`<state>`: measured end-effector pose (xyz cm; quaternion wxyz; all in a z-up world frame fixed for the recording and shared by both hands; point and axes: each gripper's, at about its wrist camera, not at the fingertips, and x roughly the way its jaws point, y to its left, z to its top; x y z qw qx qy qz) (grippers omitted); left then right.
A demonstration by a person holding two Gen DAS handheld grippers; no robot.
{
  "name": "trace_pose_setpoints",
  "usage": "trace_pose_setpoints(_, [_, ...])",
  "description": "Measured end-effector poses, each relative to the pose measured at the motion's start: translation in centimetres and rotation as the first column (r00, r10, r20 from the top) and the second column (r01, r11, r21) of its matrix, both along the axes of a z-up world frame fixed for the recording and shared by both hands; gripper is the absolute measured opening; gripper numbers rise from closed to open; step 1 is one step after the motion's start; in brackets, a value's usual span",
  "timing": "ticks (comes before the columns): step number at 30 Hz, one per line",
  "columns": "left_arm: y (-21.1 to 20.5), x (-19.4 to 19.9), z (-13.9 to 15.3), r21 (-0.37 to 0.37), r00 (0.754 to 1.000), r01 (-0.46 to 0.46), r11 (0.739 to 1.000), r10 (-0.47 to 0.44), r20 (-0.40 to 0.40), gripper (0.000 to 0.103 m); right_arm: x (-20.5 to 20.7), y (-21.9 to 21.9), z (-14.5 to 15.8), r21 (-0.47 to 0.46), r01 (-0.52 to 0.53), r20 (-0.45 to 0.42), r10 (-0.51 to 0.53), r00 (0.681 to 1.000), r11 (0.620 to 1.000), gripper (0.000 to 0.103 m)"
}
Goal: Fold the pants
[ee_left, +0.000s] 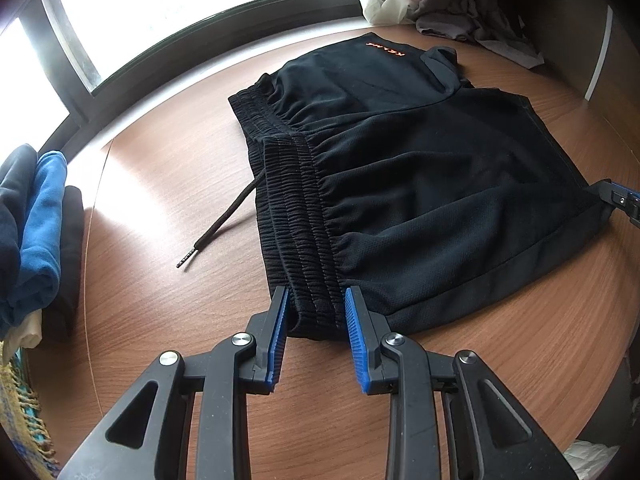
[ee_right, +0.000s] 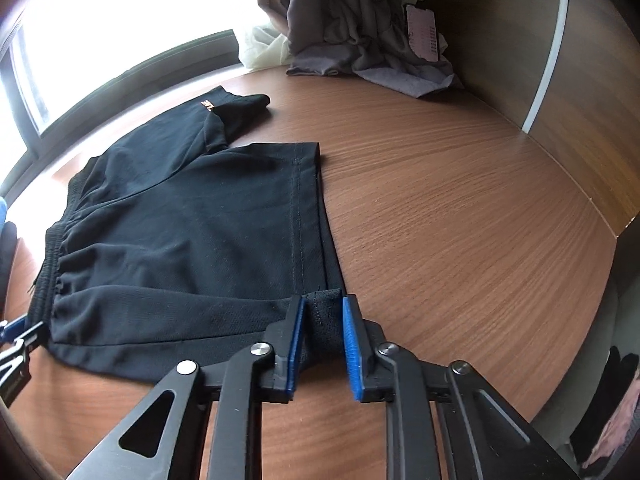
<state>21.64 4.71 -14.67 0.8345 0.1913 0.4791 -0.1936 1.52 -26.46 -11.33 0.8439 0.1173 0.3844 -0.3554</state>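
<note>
At the far left of the left wrist view, a stack of folded clothes [ee_left: 36, 220], dark and blue, sits at the edge of the wooden table [ee_left: 168, 208]. A fringed woven cloth [ee_left: 20, 400] hangs below it. Moving right, a black drawstring [ee_left: 224, 220] trails from the waistband onto bare wood, its tipped end lying free.

The black shorts [ee_left: 420, 184] lie flat in the middle of the table, folded lengthwise, with the gathered elastic waistband [ee_left: 296, 216] to the left and the hems to the right. Orange lettering [ee_left: 386, 50] shows on the far layer, near the window.

Your left gripper [ee_left: 316, 300] has its jaws narrowed onto the near end of the waistband; the bunched elastic fills the gap and both blue pads bear against it.

Further right, your right gripper [ee_right: 322, 306] is at the near hem corner [ee_right: 324, 320] of the shorts. Its jaws stand close together with a pinch of hem fabric between them, pads touching the cloth on both sides. In the left wrist view this gripper is at the right edge of the shorts.

Beyond, to the right rear, a heap of grey curtain fabric [ee_right: 360, 40] rests on the table against the wall. A pink tag [ee_right: 420, 32] lies on it.
</note>
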Motion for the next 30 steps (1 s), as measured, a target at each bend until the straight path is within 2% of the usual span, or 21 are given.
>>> trace_pose_setpoints(3, [0.1,-0.3,0.4,-0.007,1.000,0.002,1.000,-0.002,0.004,0.027,-0.5,1.2,0.8,-0.041,-0.038,-0.013,0.038,0.999,0.998,0.012])
trace_pose_setpoints(7, [0.1,-0.9,1.3,-0.002,1.000,0.020,1.000,-0.020,0.024,0.026,-1.7,2.6,2.0,-0.091,-0.060,-0.025,0.058,0.998,0.994,0.012])
trace_pose_setpoints(10, [0.4,-1.1,1.3,0.010,1.000,0.026,1.000,-0.026,0.008,0.026,-2.5,4.0,2.1,-0.133,-0.074,-0.058,0.067,0.996,0.988,0.012])
trace_pose_setpoints(14, [0.9,-1.6,1.2,0.049,1.000,0.030,0.998,-0.030,0.001,0.025,-2.7,4.2,1.2,-0.136,-0.072,-0.131,0.054,0.990,0.988,0.012])
trace_pose_setpoints(16, [1.2,-1.8,1.1,0.060,1.000,0.029,0.998,-0.028,-0.008,0.025,-3.0,4.1,0.8,-0.109,-0.053,-0.147,0.037,0.988,0.993,0.012])
trace_pose_setpoints(19, [1.8,-1.6,1.3,0.074,1.000,0.017,0.997,-0.015,-0.019,0.023,-3.4,4.4,0.5,-0.096,-0.023,-0.159,0.008,0.987,0.995,0.018])
trace_pose_setpoints(22, [1.6,-2.0,2.5,0.072,0.999,0.019,0.997,-0.022,0.040,0.024,-4.1,4.9,0.6,-0.110,0.019,-0.196,-0.040,0.980,0.994,0.028])
trace_pose_setpoints(25, [0.8,-2.3,3.4,0.011,0.995,0.065,0.998,-0.066,0.080,0.024,-5.1,5.4,1.9,-0.120,0.029,-0.137,-0.046,0.989,0.992,0.028])
trace_pose_setpoints(28, [0.0,-1.9,2.6,-0.040,0.993,0.106,0.994,-0.104,0.055,0.024,-4.9,5.1,2.7,-0.127,0.013,-0.071,-0.022,0.997,0.992,0.028])
trace_pose_setpoints(30, [-0.4,-1.4,1.5,-0.042,0.994,0.105,0.994,-0.104,0.016,0.024,-4.3,4.3,2.6,-0.067,-0.014,-0.025,0.012,1.000,0.998,0.028])
